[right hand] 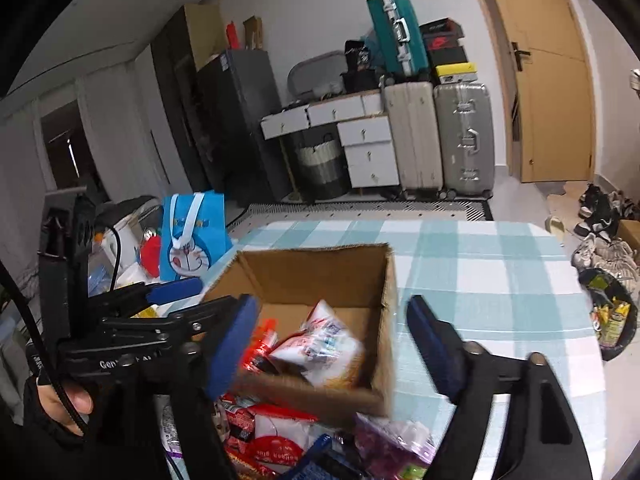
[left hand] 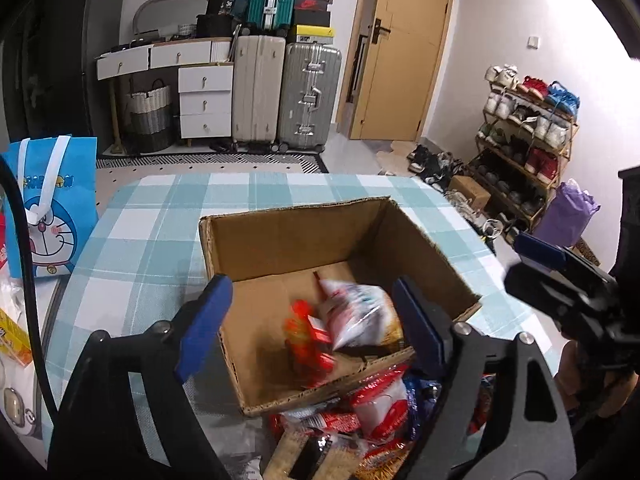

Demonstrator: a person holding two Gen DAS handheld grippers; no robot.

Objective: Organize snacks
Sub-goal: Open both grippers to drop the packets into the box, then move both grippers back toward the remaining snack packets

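An open cardboard box (left hand: 256, 240) (right hand: 288, 272) stands on the checked tablecloth. Inside lie a white snack bag (left hand: 360, 312) (right hand: 320, 344) and a red packet (left hand: 308, 340) (right hand: 260, 348), both blurred. A heap of snack packets (left hand: 372, 412) (right hand: 280, 440) lies in front of the box. My left gripper (left hand: 312, 328) is open and empty above the box's near edge. My right gripper (right hand: 332, 348) is open and empty, also over the box; it shows at the right in the left wrist view (left hand: 560, 272).
A blue Doraemon bag (left hand: 48, 204) (right hand: 192, 236) stands left of the box among clutter. The tablecloth (right hand: 480, 272) stretches right of the box. Suitcases, drawers, a door and a shoe rack (left hand: 524, 140) line the room behind.
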